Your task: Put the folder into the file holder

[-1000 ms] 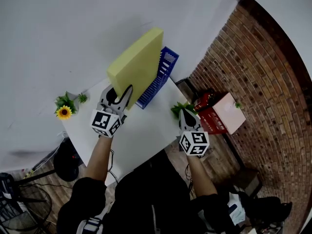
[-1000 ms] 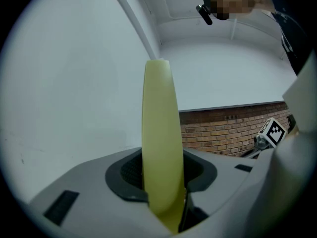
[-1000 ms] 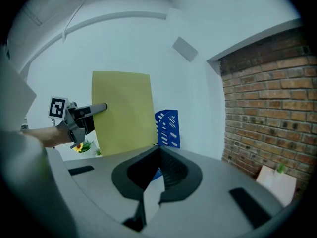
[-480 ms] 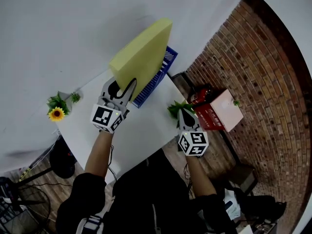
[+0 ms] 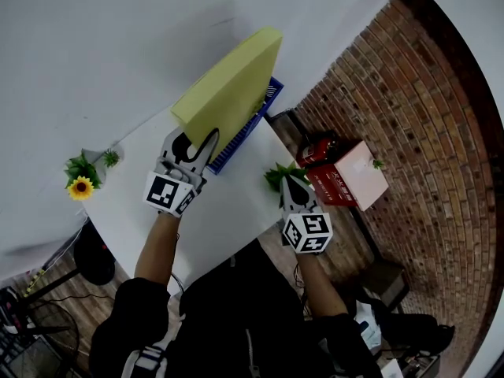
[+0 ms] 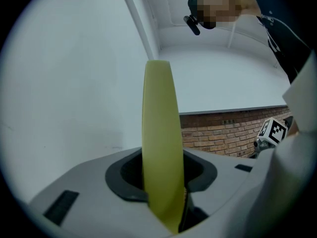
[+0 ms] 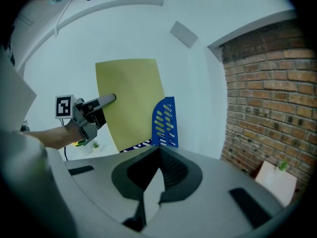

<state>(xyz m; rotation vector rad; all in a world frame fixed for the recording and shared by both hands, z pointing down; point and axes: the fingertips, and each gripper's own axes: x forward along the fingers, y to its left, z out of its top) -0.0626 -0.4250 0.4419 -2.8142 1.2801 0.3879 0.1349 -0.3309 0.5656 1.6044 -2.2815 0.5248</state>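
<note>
Gripping the thick pale-yellow folder (image 5: 228,93) by its lower near corner, our left gripper (image 5: 197,144) is clamping both faces. We are holding it on edge over the white table (image 5: 228,203), just beside the blue slotted plastic file holder (image 5: 236,150) and not yet in it. We are judging it light, broad and fairly stiff, so a corner hold may let it swing. Our right gripper (image 5: 293,186) is hanging empty, jaws drawn together, near a small green plant (image 5: 277,176). The holder's blue wall is standing in the way.
</note>
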